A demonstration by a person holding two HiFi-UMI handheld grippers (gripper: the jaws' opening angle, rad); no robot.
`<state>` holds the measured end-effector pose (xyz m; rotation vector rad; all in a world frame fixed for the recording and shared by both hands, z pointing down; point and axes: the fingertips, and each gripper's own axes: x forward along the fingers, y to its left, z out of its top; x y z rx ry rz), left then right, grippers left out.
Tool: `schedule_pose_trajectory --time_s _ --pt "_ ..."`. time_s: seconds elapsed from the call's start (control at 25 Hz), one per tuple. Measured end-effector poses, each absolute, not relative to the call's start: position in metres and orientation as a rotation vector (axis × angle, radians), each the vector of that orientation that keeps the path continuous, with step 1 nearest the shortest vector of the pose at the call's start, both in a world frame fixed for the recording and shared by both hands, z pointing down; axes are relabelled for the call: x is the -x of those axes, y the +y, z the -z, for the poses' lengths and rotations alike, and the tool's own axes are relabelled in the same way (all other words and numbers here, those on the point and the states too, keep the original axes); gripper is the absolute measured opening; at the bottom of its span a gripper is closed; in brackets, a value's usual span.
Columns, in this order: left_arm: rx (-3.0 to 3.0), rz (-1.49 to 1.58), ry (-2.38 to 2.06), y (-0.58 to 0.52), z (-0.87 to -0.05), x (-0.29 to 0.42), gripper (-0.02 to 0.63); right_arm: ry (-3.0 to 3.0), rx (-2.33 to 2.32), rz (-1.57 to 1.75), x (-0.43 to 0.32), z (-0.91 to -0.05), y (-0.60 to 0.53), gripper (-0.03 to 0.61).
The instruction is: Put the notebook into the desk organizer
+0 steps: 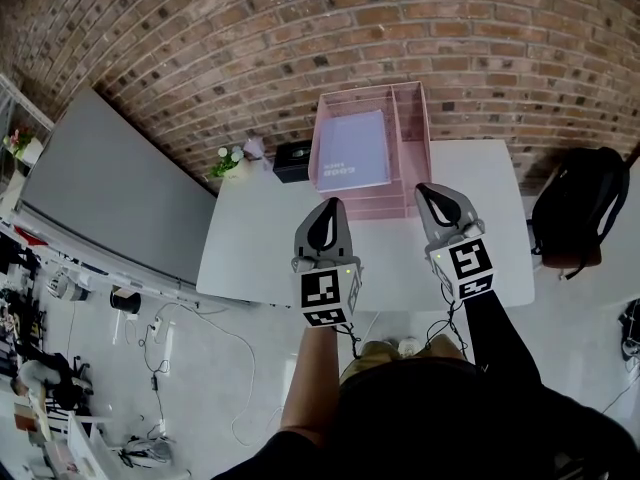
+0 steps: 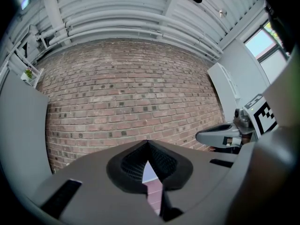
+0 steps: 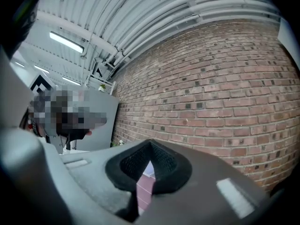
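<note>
Resting flat, the thin lavender rectangular notebook (image 1: 352,150) sits inside the wide compartment of the pink plastic desk organizer (image 1: 414,118) at the white table's (image 1: 260,238) far edge. I judge it light, bendy and smooth-covered, so I'd pinch a free edge near the spine. My left gripper (image 1: 331,208) and right gripper (image 1: 428,192) hover over the near edge, jaws closed, empty.

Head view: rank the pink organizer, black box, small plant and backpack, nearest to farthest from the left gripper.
1. pink organizer, just ahead
2. black box, ahead and left
3. small plant, farther left
4. backpack, far off right
</note>
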<state>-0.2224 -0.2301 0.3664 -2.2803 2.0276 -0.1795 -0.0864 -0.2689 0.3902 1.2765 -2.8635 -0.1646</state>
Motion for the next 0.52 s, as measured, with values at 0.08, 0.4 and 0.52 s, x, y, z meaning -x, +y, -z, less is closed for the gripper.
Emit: schedule_pose_trajectory --time_s 0.08,0.4,0.52 --pt "2.284 0.181 2.02 -0.231 -0.367 0.22 0.009 -2.862 -1.28 0.168 0.085 -0.39 -0.27 -0.002" --pt "2.294 0.186 2.005 -0.235 -0.369 0.213 0.009 -2.855 -1.283 0.186 0.079 -0.388 -0.272 -0.002" --pt "2.297 0.201 2.002 -0.236 -0.37 0.212 0.009 -2.855 -1.291 0.186 0.075 -0.386 -0.272 -0.002"
